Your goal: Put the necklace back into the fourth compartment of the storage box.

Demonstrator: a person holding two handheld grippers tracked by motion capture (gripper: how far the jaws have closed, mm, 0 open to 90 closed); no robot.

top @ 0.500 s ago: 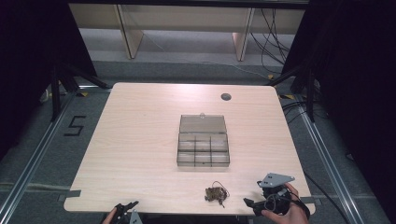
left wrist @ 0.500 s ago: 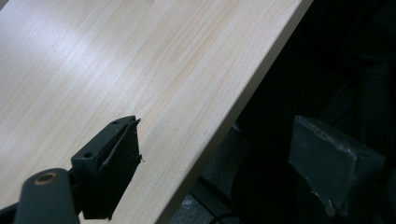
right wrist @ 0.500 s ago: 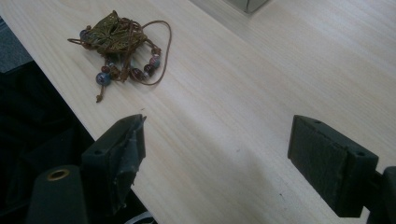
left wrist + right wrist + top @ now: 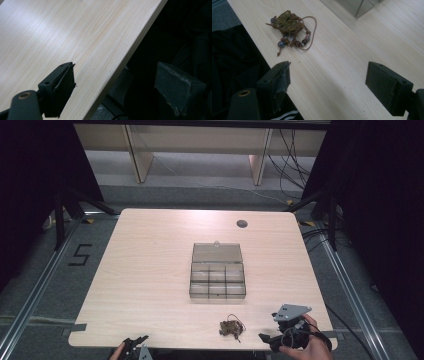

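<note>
1. Right gripper (image 4: 267, 338): jaws wide apart, nothing between them, low over the table's (image 4: 150, 270) near edge.
2. Beaded cord bracelet (image 4: 290, 27): flat on the table just ahead of it, untouched.
3. Left gripper (image 4: 134, 342): jaws spread, empty, at the near edge.
4. Clear compartment box (image 4: 217, 277): lid up, mid-table.
</note>
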